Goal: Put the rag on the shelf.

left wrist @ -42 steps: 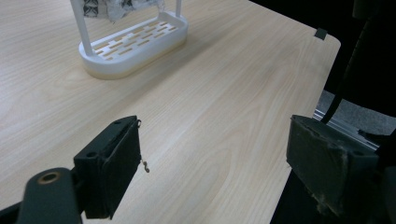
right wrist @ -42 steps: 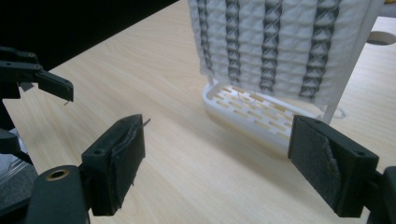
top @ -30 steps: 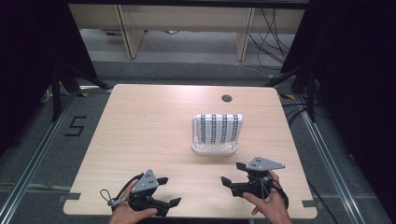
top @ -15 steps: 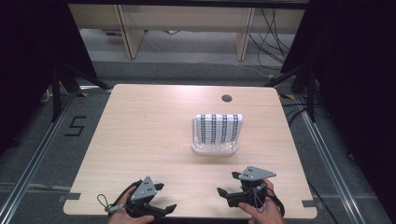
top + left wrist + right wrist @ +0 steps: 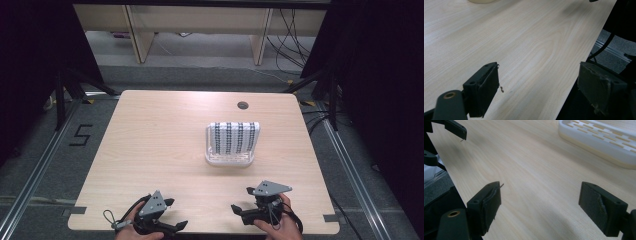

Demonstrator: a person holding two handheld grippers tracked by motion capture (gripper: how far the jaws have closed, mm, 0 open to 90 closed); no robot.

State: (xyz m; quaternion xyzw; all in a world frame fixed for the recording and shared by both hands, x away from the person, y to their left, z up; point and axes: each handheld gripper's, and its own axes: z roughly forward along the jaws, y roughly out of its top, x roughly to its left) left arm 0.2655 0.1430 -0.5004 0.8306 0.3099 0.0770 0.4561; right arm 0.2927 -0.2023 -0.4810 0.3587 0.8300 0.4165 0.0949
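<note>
Both grippers sit at the near edge of the table (image 5: 150, 130), the left gripper (image 5: 170, 220) and right gripper (image 5: 239, 209) each with jaws spread wide and gripping nothing. A white slotted rack (image 5: 231, 142) stands right of table centre, well apart from both and nearer the right gripper, whose view shows its rim (image 5: 599, 140) ahead. Judged from this layout, the wide jaws and low stance suit a neutral ready position, leaving a free approach to the rack.
</note>
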